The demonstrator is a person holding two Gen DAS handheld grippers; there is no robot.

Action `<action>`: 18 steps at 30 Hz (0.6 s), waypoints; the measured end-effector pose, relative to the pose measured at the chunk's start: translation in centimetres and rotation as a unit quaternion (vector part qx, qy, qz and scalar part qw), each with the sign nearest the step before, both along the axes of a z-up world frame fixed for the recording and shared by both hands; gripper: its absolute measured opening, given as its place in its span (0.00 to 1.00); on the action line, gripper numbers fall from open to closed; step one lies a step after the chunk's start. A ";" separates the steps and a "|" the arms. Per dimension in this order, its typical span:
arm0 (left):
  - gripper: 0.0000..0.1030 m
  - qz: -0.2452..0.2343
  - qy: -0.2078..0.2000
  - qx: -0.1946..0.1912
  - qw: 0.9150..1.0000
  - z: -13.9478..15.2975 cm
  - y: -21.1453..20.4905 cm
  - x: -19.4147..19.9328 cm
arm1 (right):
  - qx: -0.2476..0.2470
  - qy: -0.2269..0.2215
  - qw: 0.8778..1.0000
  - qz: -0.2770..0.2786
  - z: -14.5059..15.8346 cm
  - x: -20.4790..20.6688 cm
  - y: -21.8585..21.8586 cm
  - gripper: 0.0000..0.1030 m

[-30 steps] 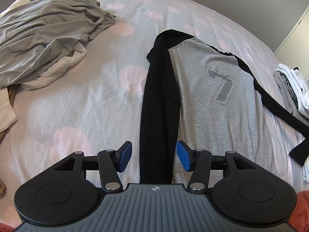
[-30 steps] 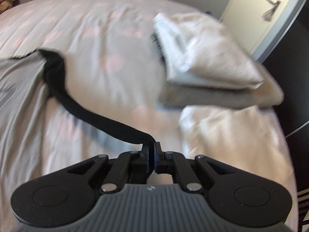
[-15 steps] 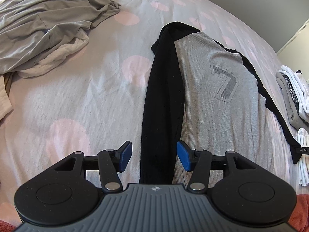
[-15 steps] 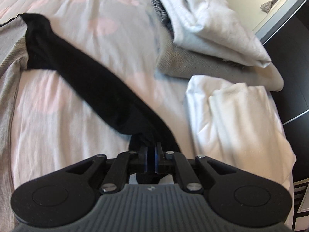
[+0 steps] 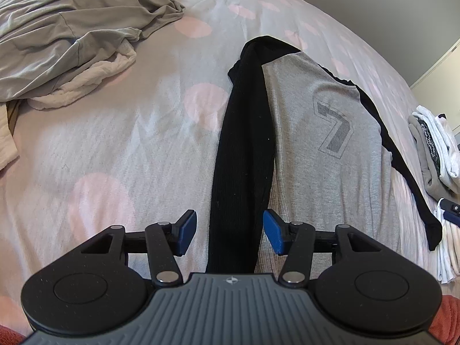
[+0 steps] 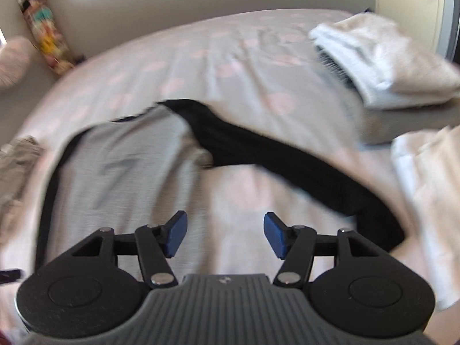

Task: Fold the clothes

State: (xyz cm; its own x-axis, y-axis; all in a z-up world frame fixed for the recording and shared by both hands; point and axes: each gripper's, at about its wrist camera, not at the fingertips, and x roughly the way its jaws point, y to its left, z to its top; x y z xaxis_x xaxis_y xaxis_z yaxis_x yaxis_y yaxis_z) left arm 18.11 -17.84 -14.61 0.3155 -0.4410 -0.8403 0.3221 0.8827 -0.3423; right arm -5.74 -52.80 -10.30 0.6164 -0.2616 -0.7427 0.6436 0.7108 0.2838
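Left hand-held gripper [image 5: 230, 231] gapes above the shirt's [image 5: 316, 143] folded black sleeve [image 5: 241, 158].

Readable markings: one. The grey shirt [image 5: 330, 155] with black sleeves carries a large block numeral "7" [image 5: 335, 132] printed in darker grey on its chest, toward 2 o'clock in the left wrist view. In the right wrist view the same numeral [image 6: 120, 169] is blurred, at 9 o'clock. No other text, label or brand is legible.
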 end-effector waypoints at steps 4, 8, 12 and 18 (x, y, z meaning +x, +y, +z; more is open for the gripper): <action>0.48 -0.002 0.008 -0.018 1.000 0.0 0.3 0.1 | 0.054 -0.042 0.998 -0.003 -2.4 0.6 2.8 0.61; 0.49 -0.004 0.021 -0.021 1.000 -0.4 0.1 0.1 | 0.055 -0.054 0.997 -0.012 -3.7 0.3 3.2 0.61; 0.50 -0.010 0.033 -0.010 0.999 -0.8 -0.3 0.2 | 0.092 -0.085 0.991 -0.041 -4.5 -0.7 1.8 0.63; 0.23 -0.023 0.072 0.019 0.997 -2.6 -1.2 0.5 | 0.128 -0.105 0.985 -0.047 -5.3 -1.1 1.0 0.63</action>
